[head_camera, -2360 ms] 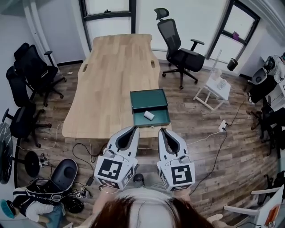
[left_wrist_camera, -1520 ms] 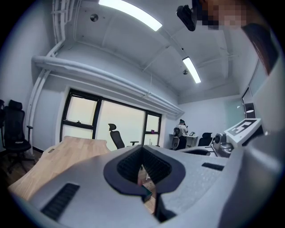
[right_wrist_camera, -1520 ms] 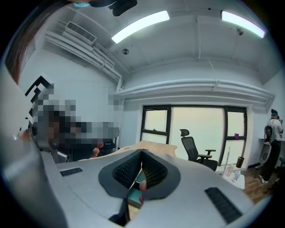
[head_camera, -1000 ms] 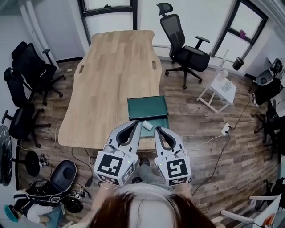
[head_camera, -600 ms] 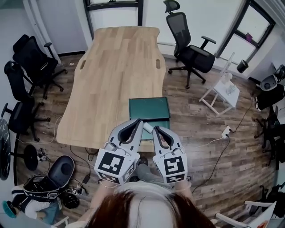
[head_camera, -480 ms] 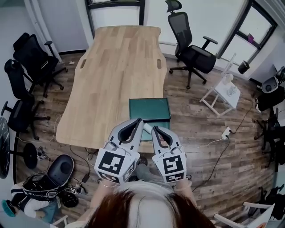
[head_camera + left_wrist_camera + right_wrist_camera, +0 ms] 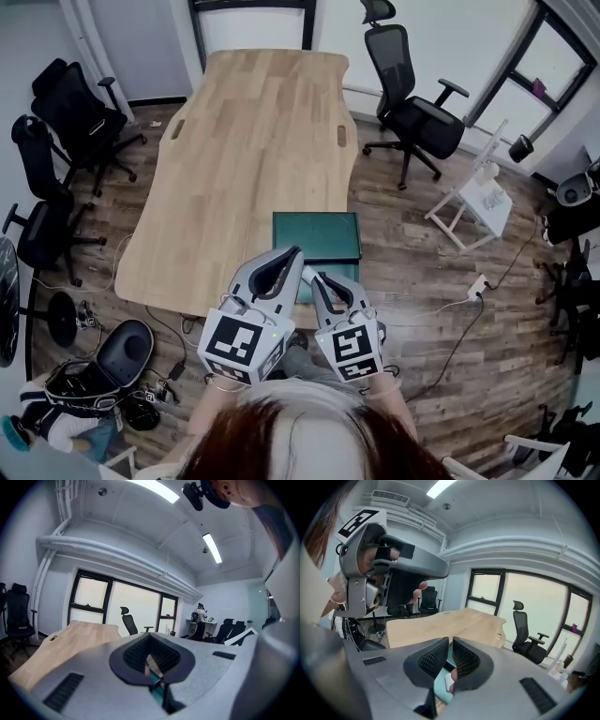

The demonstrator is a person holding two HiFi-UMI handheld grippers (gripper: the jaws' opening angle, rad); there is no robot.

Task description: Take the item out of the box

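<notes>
The dark green box (image 7: 317, 235) lies open at the near right corner of the wooden table (image 7: 248, 141), its lid flat behind it. In the head view both grippers cover its tray. My left gripper (image 7: 296, 253) is shut and empty, level over the tray's left side. My right gripper (image 7: 310, 277) is shut with nothing in it and tilts down at the tray. In the right gripper view, a small white item (image 7: 449, 682) lies on the teal box floor (image 7: 439, 687) just below the right gripper (image 7: 450, 642). The left gripper view shows only a teal sliver (image 7: 157, 693) past the left gripper (image 7: 150, 640).
Black office chairs stand left of the table (image 7: 56, 122) and at the far right (image 7: 412, 98). A small white side table (image 7: 473, 202) is on the floor to the right. A black bag (image 7: 117, 356) and cables lie on the floor at the near left.
Both grippers have come forward over the box. The right one has dropped and tipped down toward the tray. The white item, seen in the head view earlier, is now hidden under them.
</notes>
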